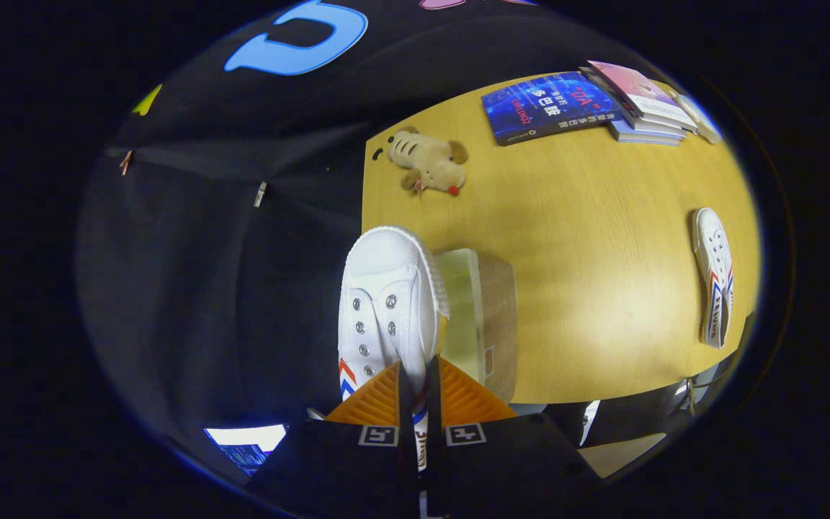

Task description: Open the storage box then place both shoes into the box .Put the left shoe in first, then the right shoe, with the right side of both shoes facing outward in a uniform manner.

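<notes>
The tool (413, 386) pinches a shoe (386, 303) by its side wall, fingers nearly together, box (483, 317) just beside it. That thin grip may let the shoe swivel or drop short; the second shoe (715, 277) lies well off.

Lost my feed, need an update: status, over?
Tool shut on white shoe, held beside the storage box. Second shoe on table. Plush toy and books well clear.

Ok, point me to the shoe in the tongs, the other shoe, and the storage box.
held shoe (386, 288): gripper view, white toe upper ahead of the tongs (413, 393).
other shoe (715, 277): gripper view, laced upper, lying on the table.
storage box (483, 317): gripper view, clear wall beside held shoe.
</notes>
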Available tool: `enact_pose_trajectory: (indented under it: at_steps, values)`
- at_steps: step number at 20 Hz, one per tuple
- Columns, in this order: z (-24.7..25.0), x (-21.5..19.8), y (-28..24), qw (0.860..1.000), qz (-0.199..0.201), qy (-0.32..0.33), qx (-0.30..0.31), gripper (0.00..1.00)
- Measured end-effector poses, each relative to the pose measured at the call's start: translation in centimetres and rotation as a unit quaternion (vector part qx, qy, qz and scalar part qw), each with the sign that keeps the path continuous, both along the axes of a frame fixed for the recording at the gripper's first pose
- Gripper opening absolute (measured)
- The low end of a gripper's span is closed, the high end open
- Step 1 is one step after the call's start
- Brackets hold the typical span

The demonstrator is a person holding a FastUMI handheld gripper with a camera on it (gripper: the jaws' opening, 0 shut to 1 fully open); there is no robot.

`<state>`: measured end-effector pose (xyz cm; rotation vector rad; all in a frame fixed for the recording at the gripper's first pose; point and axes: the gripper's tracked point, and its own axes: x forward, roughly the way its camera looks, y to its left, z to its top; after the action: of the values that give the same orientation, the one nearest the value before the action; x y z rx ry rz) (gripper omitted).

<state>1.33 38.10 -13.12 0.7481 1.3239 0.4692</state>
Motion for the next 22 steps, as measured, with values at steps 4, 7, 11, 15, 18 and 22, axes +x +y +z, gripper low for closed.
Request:
enact_pose_trajectory:
  at_steps: [4, 7, 11, 15, 18, 22]
  values:
    - [-2.3, -1.3, 5.0, 0.999, 0.026, 0.039, -0.024, 0.09]
    - [-5.1, -1.6, 7.8, 0.996, 0.047, 0.045, -0.059, 0.09]
    - [-7.7, -2.1, 9.5, 0.993, 0.052, 0.054, -0.088, 0.09]
    - [-8.6, -1.6, 10.4, 0.993, 0.037, 0.060, -0.098, 0.09]
    - [-9.6, -1.6, 11.0, 0.993, 0.030, 0.062, -0.100, 0.09]
    - [-11.1, -1.6, 11.3, 0.993, 0.023, 0.068, -0.098, 0.09]
